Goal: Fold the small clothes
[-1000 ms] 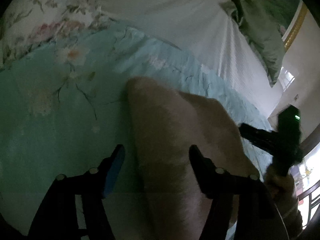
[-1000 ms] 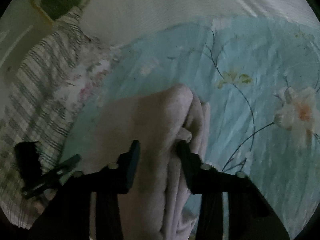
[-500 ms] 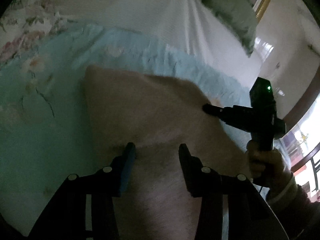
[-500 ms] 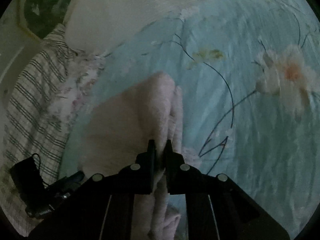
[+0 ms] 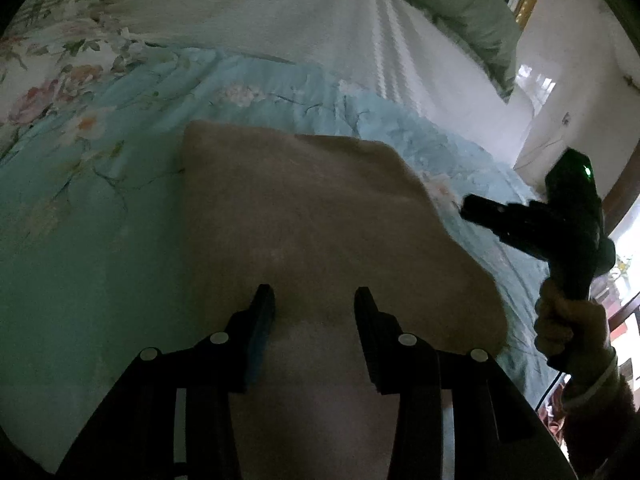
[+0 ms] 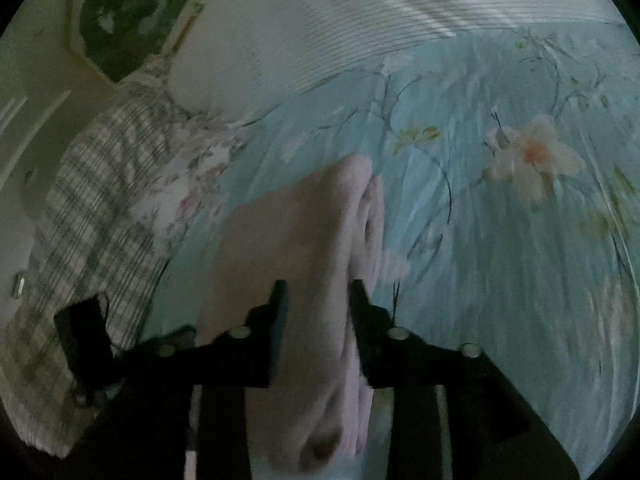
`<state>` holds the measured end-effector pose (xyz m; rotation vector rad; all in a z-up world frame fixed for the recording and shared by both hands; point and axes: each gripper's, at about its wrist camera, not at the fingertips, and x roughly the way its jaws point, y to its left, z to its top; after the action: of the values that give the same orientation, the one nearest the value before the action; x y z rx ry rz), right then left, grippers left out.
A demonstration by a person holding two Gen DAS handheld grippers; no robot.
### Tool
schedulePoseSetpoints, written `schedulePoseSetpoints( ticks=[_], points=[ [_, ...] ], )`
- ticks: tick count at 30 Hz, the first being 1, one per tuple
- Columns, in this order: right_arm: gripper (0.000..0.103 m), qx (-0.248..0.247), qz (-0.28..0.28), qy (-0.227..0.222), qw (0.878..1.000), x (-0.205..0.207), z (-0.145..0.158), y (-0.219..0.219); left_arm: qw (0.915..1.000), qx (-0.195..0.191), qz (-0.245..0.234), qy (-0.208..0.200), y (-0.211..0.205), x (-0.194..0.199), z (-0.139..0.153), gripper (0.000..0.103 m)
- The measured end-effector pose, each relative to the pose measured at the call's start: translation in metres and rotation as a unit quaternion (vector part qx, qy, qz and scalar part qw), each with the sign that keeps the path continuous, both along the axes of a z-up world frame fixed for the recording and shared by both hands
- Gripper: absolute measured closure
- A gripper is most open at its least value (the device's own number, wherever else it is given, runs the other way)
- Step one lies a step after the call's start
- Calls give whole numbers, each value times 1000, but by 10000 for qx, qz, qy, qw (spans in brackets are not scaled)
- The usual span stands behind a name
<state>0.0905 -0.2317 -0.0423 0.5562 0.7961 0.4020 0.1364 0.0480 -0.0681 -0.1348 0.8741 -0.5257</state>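
A beige-pink garment (image 5: 312, 208) lies folded flat on the light-blue floral bedspread (image 5: 80, 220). My left gripper (image 5: 315, 306) hovers over its near part, jaws partly apart, the cloth beneath them and not pinched. In the left wrist view my right gripper (image 5: 470, 208), held by a hand (image 5: 568, 328), sits just off the garment's right edge. In the right wrist view the right gripper (image 6: 319, 300) is opening its jaws. The garment's thick folded edge (image 6: 352, 216) shows between and beyond them, and the pads are not pressing on it.
A white ribbed sheet (image 5: 300, 12) covers the bed beyond the bedspread, with a green pillow (image 5: 460, 8) at the far right. A plaid cloth (image 6: 92, 208) lies at the left of the right wrist view. A wall and bright window (image 5: 536, 84) stand at the right.
The right gripper was shut on the garment's folded edge; its jaws have since opened and it has drawn back to the right. The left jaws narrowed, and that gripper shifted across the garment.
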Motion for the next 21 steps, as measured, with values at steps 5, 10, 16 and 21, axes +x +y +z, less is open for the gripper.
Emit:
schedulePoseSetpoints(
  ticks=[5,10,16,21],
  points=[
    [68,35,413,-63,9991,-51,-10,17,9996,-222,-149,22,10,-39,7,62],
    [67,-298,618,135,9976,-64,-30,37,9989,-264,-398,7,12,-72,6,62],
    [95,-404,665,102,9969,-66,-24,41,9982,-176,-539,175,7,-81,-6,63],
    [95,-787,491,752,9928,-61,-59,33,9980,-24,-467,419,6,-78,-26,65]
  ],
)
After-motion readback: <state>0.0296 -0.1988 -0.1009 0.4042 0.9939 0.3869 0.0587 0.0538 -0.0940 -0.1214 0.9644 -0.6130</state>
